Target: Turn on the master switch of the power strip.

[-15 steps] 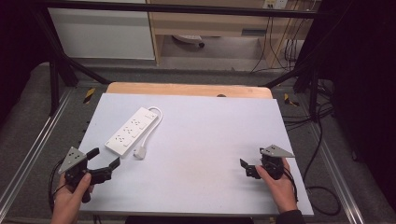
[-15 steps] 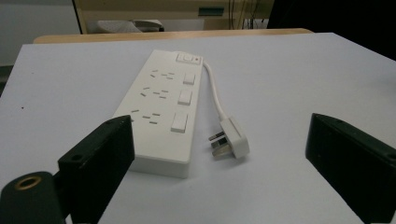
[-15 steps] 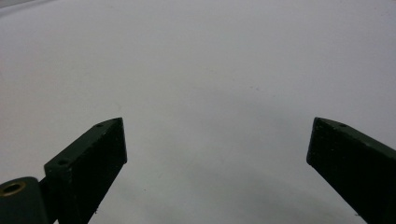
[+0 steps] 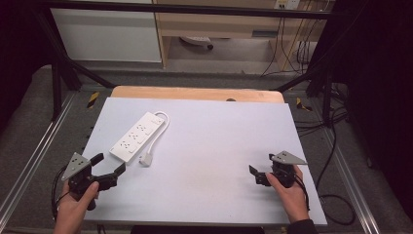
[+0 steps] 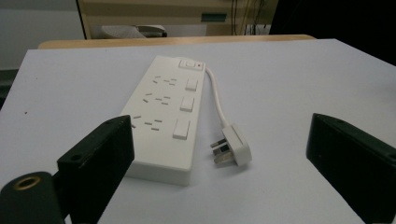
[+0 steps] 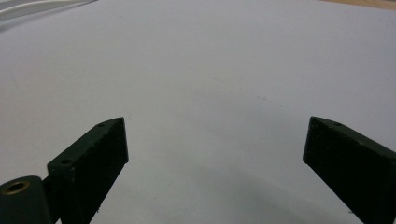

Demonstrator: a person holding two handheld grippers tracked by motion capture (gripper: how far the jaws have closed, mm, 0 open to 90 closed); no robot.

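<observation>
A white power strip (image 4: 137,137) lies flat on the desk (image 4: 219,146), left of centre, set at a slant w/ its switch end toward the far edge. In the left gripper view it shows three rows of sockets, a rocker switch beside each, plus one master switch at the far end. Its short white cord (image 4: 157,134) loops out from that far end and runs back along the strip's side to a three-pin plug (image 4: 146,159), which lies on the desk just beside the strip's near corner (pins pointing toward the person).

The left tongs (image 4: 109,168) are released, jaws wide apart, held low near the desk's front left corner and aimed at the strip, close to its near end but not touching it. The left hand (image 4: 73,207) grips them from below.

The right tongs (image 4: 261,169) are released too, jaws spread over bare desk, well apart from the strip, near the front right. The right hand (image 4: 290,192) holds them
</observation>
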